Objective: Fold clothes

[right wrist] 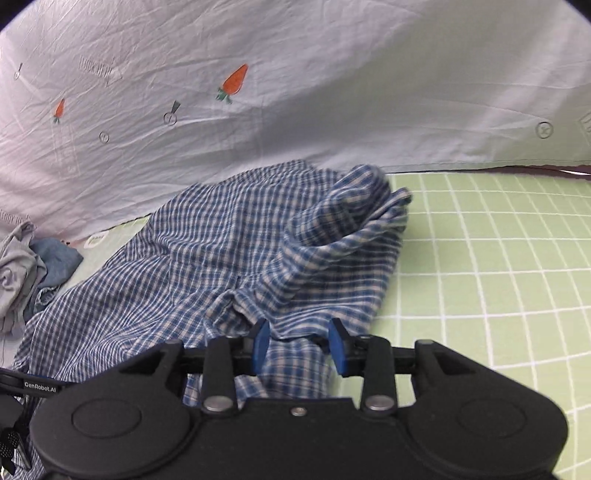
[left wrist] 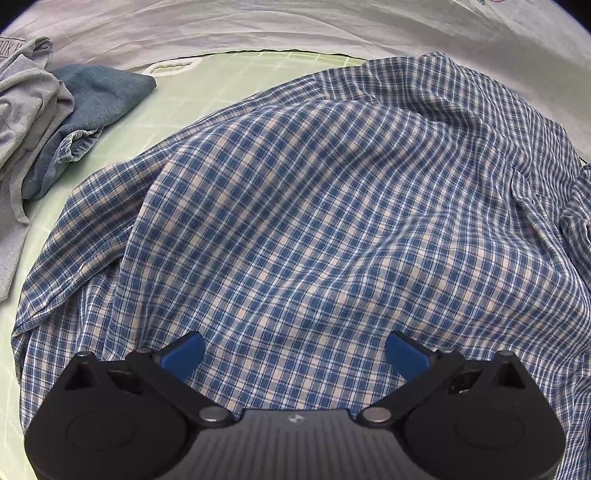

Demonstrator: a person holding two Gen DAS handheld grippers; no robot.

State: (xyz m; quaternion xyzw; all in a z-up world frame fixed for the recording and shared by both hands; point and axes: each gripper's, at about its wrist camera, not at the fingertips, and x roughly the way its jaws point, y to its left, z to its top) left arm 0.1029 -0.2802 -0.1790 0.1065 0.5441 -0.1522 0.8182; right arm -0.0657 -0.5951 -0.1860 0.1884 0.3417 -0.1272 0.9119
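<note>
While I am looking through the left wrist camera, the left gripper (left wrist: 295,354) is hanging over the plaid shirt (left wrist: 314,206) with its blue pads spread wide and nothing between them. The shirt is lying crumpled across the green mat (left wrist: 177,99), filling most of this view, rumpled and showing no neat fold, so I am judging the folding to be barely begun. At the far left a loose pile of other clothes (left wrist: 55,122), grey and denim blue, is sitting on the mat unfolded; that is probably work left to do. A pale sheet (left wrist: 295,29) is running along the back.

Through the right wrist camera, the right gripper (right wrist: 299,347) is standing narrow, its pads partly apart, with a strip of the shirt (right wrist: 229,251) lying between them. I cannot tell whether the pads are pressing on the cloth. Beyond the pads, a bunched part of the shirt is heaped up in a hollow roll near the back of the mat (right wrist: 480,258). The mat, marked with a white grid, is lying bare to the right of the shirt. The sheet (right wrist: 332,92) behind is hanging like a backdrop, creased, printed with small carrots and faint symbols. The clothes (right wrist: 26,266) are showing at the left edge, just beside the shirt.
</note>
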